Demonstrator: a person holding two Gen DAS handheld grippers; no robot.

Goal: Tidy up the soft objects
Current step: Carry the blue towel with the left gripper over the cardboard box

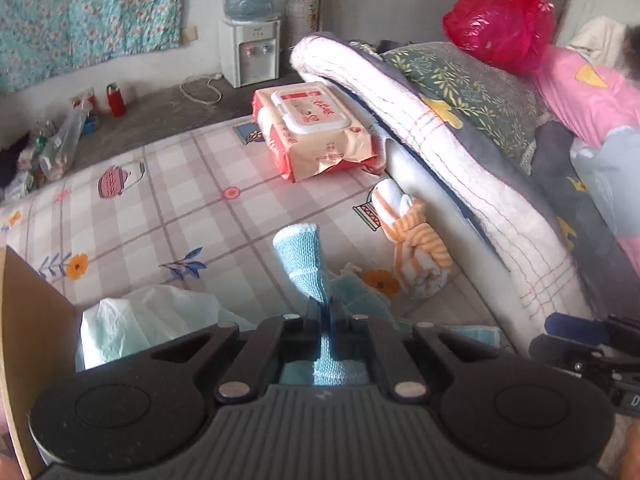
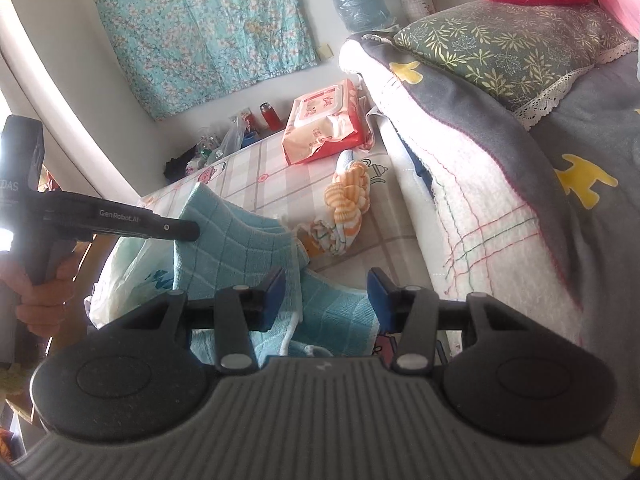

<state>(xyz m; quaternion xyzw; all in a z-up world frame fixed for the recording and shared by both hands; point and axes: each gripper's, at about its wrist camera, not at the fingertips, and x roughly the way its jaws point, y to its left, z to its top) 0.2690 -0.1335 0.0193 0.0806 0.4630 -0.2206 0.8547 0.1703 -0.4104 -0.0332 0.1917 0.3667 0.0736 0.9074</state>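
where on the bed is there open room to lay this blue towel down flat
The widest bare patch is the checked sheet left of the wipes pack, out to the bed's edge. A narrower strip runs between the wipes pack and the striped cloth bundle. Crowded: near the left gripper, where the blue towel, plastic bag and folded quilt close in.

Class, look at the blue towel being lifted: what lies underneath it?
Under the blue towel, held by the left hand-held gripper, lie a pale plastic bag and the checked bedsheet. Anything beneath its lower folds is covered.

Checked bedsheet (image 1: 168, 208): wipes pack (image 1: 316, 128), striped cloth bundle (image 1: 416, 248), folded quilt (image 1: 460, 184) on it
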